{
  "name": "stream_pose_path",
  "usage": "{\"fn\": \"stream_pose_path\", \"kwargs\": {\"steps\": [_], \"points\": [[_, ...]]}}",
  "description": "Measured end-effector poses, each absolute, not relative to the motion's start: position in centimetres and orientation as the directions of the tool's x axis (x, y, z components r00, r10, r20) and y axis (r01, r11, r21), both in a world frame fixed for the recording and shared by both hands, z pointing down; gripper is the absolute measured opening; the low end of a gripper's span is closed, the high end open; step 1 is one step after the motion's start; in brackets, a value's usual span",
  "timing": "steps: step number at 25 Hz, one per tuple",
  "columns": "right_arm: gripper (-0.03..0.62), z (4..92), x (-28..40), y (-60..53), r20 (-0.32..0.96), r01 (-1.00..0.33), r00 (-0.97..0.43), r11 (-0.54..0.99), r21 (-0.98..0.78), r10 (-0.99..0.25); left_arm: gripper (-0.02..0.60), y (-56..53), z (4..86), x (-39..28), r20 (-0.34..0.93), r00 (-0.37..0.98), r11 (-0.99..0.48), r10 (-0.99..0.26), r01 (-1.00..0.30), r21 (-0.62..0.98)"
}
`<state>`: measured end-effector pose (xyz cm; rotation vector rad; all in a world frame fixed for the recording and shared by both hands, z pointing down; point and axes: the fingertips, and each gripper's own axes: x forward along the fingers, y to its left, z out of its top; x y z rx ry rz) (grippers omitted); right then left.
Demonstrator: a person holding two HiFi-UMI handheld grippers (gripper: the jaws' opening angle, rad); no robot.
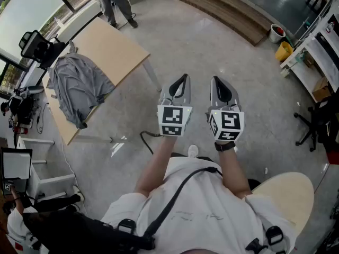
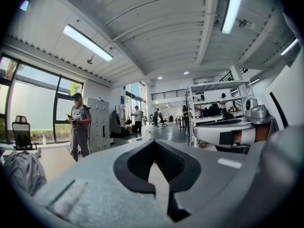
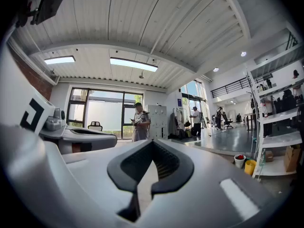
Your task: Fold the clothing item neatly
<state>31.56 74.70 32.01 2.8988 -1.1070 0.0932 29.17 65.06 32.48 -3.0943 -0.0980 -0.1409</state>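
Note:
A crumpled grey garment [image 1: 78, 87] lies on the near end of a light wooden table [image 1: 116, 46] at the left of the head view, partly hanging over its edge. The same garment [image 2: 23, 171] shows at the lower left of the left gripper view. My left gripper [image 1: 184, 79] and right gripper [image 1: 216, 81] are held level side by side over the floor, well to the right of the table. Both are shut with nothing between the jaws, as the left gripper [image 2: 153, 144] and right gripper [image 3: 152, 144] views confirm.
A person [image 1: 115, 1] stands at the table's far end, looking at a phone. A black chair [image 1: 37, 46] sits by the windows. White shelving [image 1: 318, 62] lines the right wall, with a yellow bucket [image 1: 284, 51] and a white one [image 1: 276, 33] nearby. Wooden planks [image 1: 228, 9] lie ahead.

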Motion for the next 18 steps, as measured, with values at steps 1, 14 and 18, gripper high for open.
{"fn": "stream_pose_path", "kwargs": {"steps": [1,14,18], "points": [[0.005,31.8,31.8,74.5,0.068,-0.669,0.742,-0.744,0.012,-0.666,-0.003,64.7,32.4,29.3,0.093,0.994,-0.997,0.057,0.061,-0.038],[0.005,32.5,25.2,57.8,0.091,-0.852,0.517,-0.522,-0.045,-0.851,-0.003,49.7,31.4,19.0,0.046,0.977,-0.978,-0.209,-0.209,-0.004],[0.005,33.1,18.9,49.6,0.092,-0.928,0.359,-0.365,-0.069,-0.929,-0.002,42.7,31.6,11.9,0.046,0.939,-0.939,-0.341,-0.342,0.026]]}}
